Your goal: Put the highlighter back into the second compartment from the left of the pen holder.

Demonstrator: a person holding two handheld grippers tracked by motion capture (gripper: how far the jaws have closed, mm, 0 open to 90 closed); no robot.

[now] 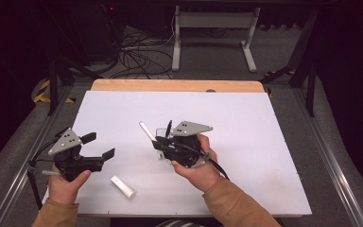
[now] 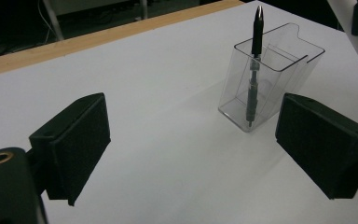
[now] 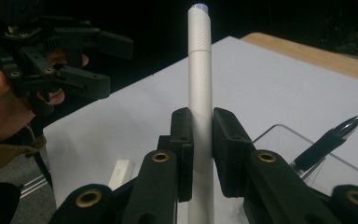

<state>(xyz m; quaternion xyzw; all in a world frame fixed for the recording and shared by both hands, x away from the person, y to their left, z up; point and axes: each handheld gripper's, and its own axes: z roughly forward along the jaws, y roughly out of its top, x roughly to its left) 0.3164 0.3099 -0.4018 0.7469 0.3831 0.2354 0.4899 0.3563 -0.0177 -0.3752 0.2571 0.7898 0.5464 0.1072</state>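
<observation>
My right gripper [image 1: 158, 142] is shut on a white marker [image 1: 146, 131], which sticks up and to the left out of its jaws. In the right gripper view the marker [image 3: 200, 84] stands upright between the pads of the right gripper [image 3: 202, 140]. Just behind it is a clear plastic holder [image 1: 161, 133] with a black pen [image 1: 168, 126] standing in it. My left gripper [image 1: 98, 145] hovers at the left of the white board, open and holding nothing. In the left gripper view, the left gripper [image 2: 196, 144] faces the holder [image 2: 279, 79] and the pen [image 2: 254, 70].
A white cap [image 1: 123, 187] lies on the white board [image 1: 246, 123] near its front edge, between the two hands; the right gripper view has the cap [image 3: 121, 172] low at the left. A wooden strip [image 1: 179, 85] runs along the board's far edge. Cables and a stand are on the floor beyond.
</observation>
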